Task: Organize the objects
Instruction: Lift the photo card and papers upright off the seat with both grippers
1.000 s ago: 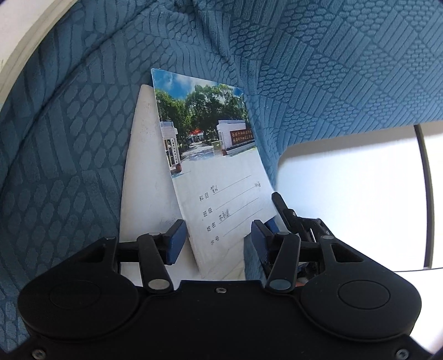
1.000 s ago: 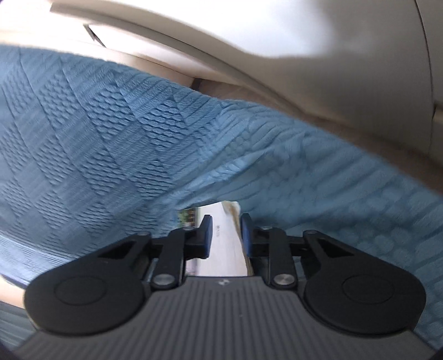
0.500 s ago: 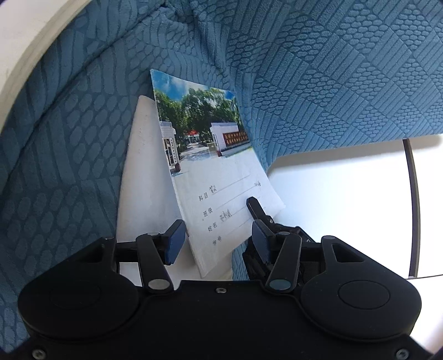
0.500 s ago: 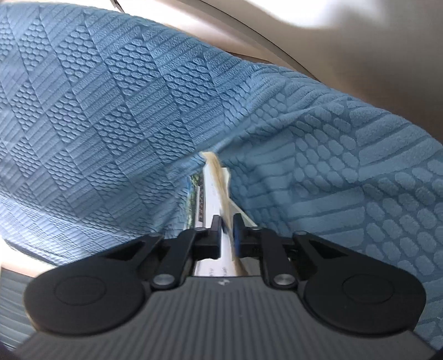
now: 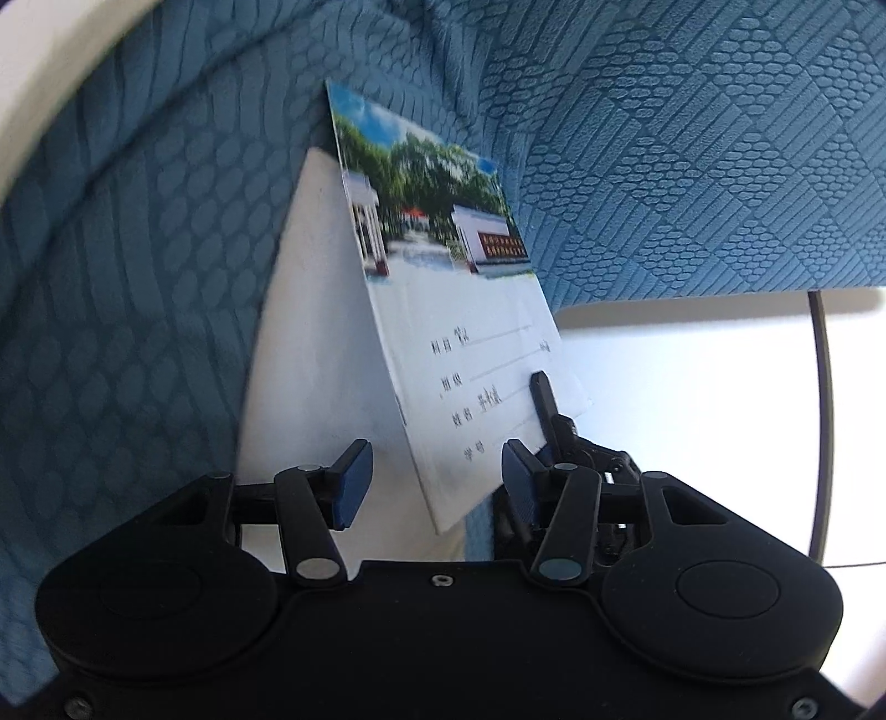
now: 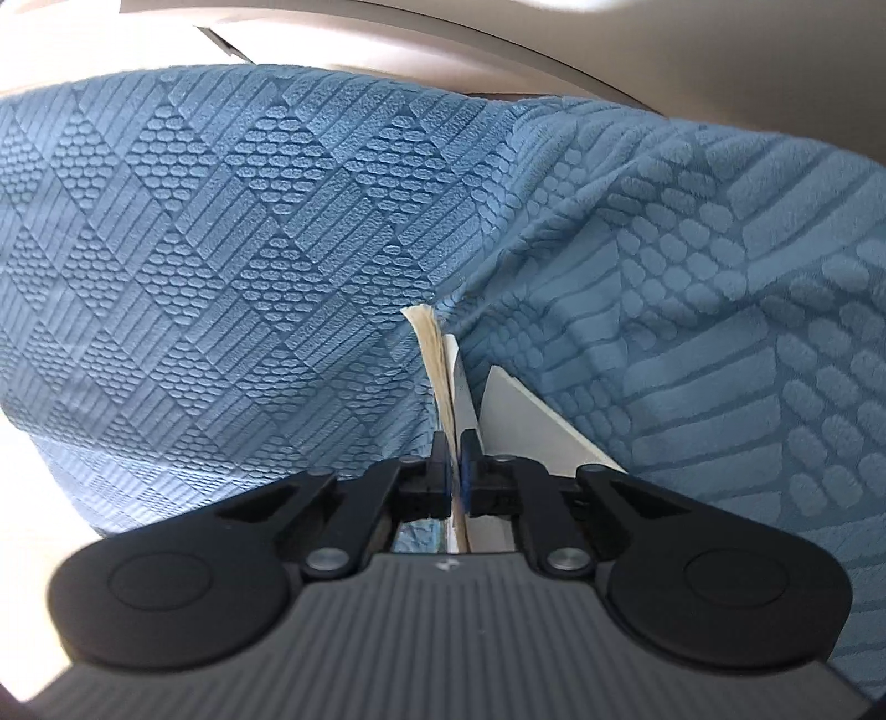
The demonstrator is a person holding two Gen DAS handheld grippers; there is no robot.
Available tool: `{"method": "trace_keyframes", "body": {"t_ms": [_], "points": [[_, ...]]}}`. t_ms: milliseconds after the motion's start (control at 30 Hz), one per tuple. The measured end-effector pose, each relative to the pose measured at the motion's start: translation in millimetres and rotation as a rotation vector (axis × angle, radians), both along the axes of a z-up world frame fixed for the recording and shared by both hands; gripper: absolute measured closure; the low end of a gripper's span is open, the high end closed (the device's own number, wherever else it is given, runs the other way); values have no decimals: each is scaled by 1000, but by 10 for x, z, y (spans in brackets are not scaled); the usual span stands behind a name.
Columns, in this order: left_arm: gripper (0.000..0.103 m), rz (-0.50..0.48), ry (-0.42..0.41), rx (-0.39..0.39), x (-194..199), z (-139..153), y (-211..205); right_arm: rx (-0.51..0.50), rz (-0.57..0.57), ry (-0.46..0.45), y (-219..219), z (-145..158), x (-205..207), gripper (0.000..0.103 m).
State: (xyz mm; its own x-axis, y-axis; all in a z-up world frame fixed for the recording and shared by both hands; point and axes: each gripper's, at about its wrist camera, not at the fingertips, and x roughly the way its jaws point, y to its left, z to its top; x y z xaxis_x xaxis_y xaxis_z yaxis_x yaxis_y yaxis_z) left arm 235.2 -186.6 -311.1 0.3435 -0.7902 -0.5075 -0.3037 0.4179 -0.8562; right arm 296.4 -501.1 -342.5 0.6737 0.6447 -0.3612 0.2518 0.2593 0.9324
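A thin notebook (image 5: 443, 310) with a photo of trees and a gate on its cover stands tilted inside a blue textured cloth bag (image 5: 664, 138). In the right wrist view the notebook (image 6: 437, 360) shows edge-on, and my right gripper (image 6: 454, 471) is shut on its near edge. The right gripper's fingertip (image 5: 545, 404) lies on the cover's lower right. My left gripper (image 5: 434, 484) stands open, with the notebook's lower corner between its blue pads (image 5: 354, 482) and not touching them. A white flat board (image 5: 310, 343) leans behind the notebook.
The blue cloth (image 6: 221, 249) wraps around on the left, top and right. A bright white surface (image 5: 692, 387) with a dark seam line lies at the right. The white board (image 6: 526, 421) sits just right of the notebook. A pale curved rim (image 6: 498, 44) runs above the cloth.
My right gripper has closed onto the notebook's edge, and its fingertip has come up onto the cover. The notebook now shows edge-on in the right wrist view. My left gripper has kept its gap.
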Motion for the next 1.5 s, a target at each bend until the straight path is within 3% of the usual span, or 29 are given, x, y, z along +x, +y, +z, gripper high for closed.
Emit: {"method": "trace_keyframes", "body": {"t_ms": [133,200,267,400,467,500,533,633,833,1067,1400,1500], "points": [[60,35,27,-37,6,-54,-89,14,-7,11,-8,-20,-18,97],[67,45,33,-45,24,-65,-128,20,-9,16,-15,-36,-28,97],[82,54,46,-27,41,-64,-151,24,-6,17,-14,-47,-28,96],[94,71,55,-26,52,-50,-133,4,-17,34,-26,-60,-9,94],[97,77,42,-36,48,-15,-109,19,-11,39,-22,-67,5,81],[98,79,36,-40,51,5,-103,32,-8,32,-6,-66,0,61],[98,82,34,-45,52,26,-97,49,-2,18,17,-62,-3,46],[98,96,23,-71,65,85,-71,52,58,-16,133,-21,42,39],[98,103,-7,-121,115,235,-31,53,133,-9,325,-33,66,40],[98,96,-26,-125,101,350,77,64,81,-2,255,-61,-12,45],[98,82,-35,-68,1,437,281,-10,53,27,292,-15,-61,89],[97,77,-42,-39,-29,476,327,-62,54,9,329,86,-89,91]]}}
